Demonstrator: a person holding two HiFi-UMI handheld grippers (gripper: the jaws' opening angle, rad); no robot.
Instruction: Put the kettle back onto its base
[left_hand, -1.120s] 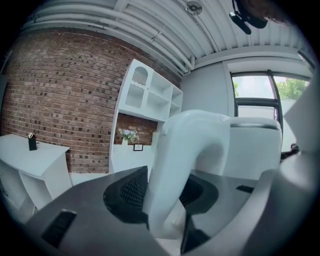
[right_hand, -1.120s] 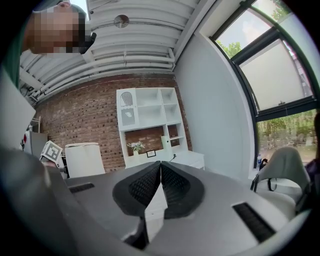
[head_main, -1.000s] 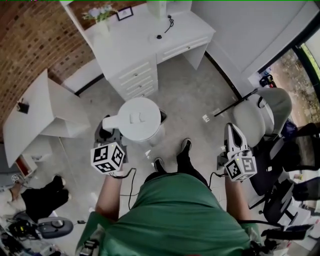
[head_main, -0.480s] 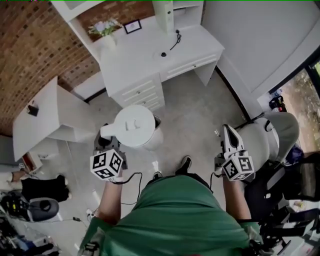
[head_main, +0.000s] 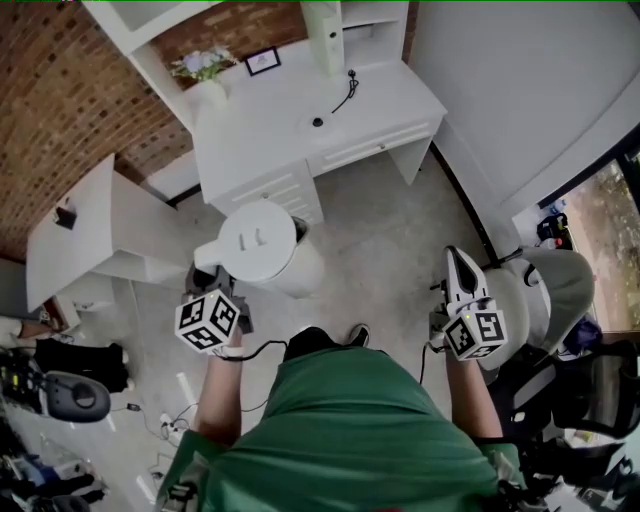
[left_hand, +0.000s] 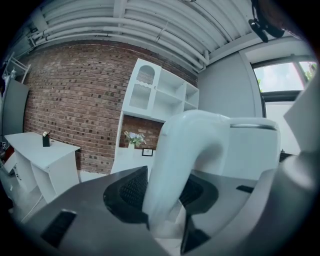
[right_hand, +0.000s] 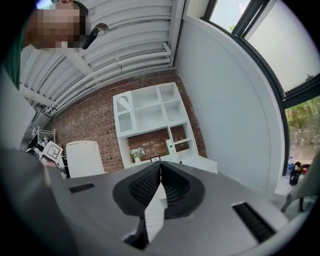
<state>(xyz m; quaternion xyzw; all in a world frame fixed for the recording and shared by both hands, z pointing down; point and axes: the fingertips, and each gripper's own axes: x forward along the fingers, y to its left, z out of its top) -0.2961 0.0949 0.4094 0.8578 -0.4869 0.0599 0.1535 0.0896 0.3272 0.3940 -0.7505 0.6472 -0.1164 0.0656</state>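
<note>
Table against the brick wall: base on its top near the middle, vase of flowers and picture frame behind it to the left. Kettle before the table's drawers, above the floor, handle between the left gripper jaws. Chair far right, just beside the right gripper.

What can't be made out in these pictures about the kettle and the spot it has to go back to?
- What is inside the kettle: the head view shows only its closed lid from above.
- Its body: in the left gripper view the handle, clamped in the left gripper, covers most of it.
- The base: a small round thing with a cord on the desk is too small to identify.
</note>
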